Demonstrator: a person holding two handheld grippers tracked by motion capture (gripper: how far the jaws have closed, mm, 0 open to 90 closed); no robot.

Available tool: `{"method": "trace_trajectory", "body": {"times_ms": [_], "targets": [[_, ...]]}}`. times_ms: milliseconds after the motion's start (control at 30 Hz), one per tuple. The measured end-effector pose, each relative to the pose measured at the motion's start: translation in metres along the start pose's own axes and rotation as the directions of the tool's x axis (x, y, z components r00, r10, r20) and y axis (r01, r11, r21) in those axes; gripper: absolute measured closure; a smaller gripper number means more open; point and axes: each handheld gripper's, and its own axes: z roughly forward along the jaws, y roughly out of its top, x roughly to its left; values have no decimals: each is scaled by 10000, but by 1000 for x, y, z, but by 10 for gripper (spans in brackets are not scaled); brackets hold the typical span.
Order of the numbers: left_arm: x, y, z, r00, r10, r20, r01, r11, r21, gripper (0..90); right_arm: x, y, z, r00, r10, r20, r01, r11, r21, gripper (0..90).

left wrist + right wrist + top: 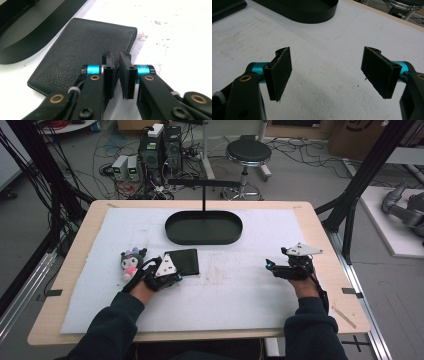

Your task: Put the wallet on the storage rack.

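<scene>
A black leather wallet (184,260) lies flat on the white mat, left of the middle. In the left gripper view the wallet (82,47) lies just past my jaws. My left gripper (181,276) hovers at the wallet's near edge; the left gripper (117,75) is shut to a thin slit, with nothing between its pads. My right gripper (272,267) rests over bare mat at the right. The right gripper (327,72) is open wide and empty. A small plush toy (131,262) lies just left of my left hand.
A black oval tray (204,227) with an upright post stands at the back middle of the mat; its rim shows in the gripper views (25,37) (312,12). The white mat (235,290) covers the wooden table. Cables, computers and a stool are beyond the far edge.
</scene>
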Motion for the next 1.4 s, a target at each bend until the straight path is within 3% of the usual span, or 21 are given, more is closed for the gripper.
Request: {"method": "trace_trajectory", "body": {"times_ms": [33,200,233,267,333,400,433,500,600,733,767,800,867,933,1200,1400], "targets": [[-1,0,0,10000,-17,-55,18,10000,32,899,0,0,0,10000,-30,-1,30,10000,-4,250],[1,1,-2,9996,20,-281,-25,9998,-176,895,-1,0,0,10000,-35,2,35,10000,-20,250],[2,1,-2,9994,89,-326,-97,9997,-224,821,-1,0,0,10000,-33,-7,33,10000,-26,251],[3,0,-1,9990,8,-443,-17,9998,-184,530,-1,0,-1,10000,-2,10,2,10000,18,250],[4,-1,0,9979,29,-644,-28,10000,17,424,-1,0,-1,10000,28,27,-28,10000,-7,250],[6,-2,-1,9956,129,-925,-130,9999,-3,410,-1,0,-1,10000,22,28,-22,10000,-13,250],[8,-2,0,9961,119,-879,-119,9999,3,402,-1,0,-1,10000,14,31,-14,10000,-5,250],[11,-5,5,9974,271,-669,-234,9982,553,390,0,0,-1,10000,-15,34,15,10000,17,250],[16,-6,7,9990,215,-403,-197,9988,450,369,1,0,-1,10000,-48,35,48,10000,43,250],[17,-6,7,9996,186,-205,-179,9991,372,404,1,0,0,10000,-61,5,61,10000,3,251],[16,-5,7,9994,292,-182,-285,9989,382,485,1,0,1,10000,-65,-3,65,10000,13,251],[13,-4,7,9989,436,-143,-432,9986,299,485,1,0,1,10000,-65,-3,65,10000,13,251],[7,-2,9,9948,969,-321,-960,9950,292,600,1,1,1,9999,-102,-23,102,9999,13,251],[6,-1,10,9940,1050,-307,-1043,9943,238,640,2,1,1,9999,-106,-16,106,9999,-15,251],[4,1,6,9958,896,-168,-898,9959,-65,768,1,1,0,10000,-88,-6,88,10000,21,252],[7,4,1,9963,669,-536,-689,9969,-379,789,1,1,0,10000,-95,0,95,10000,6,252]]}}
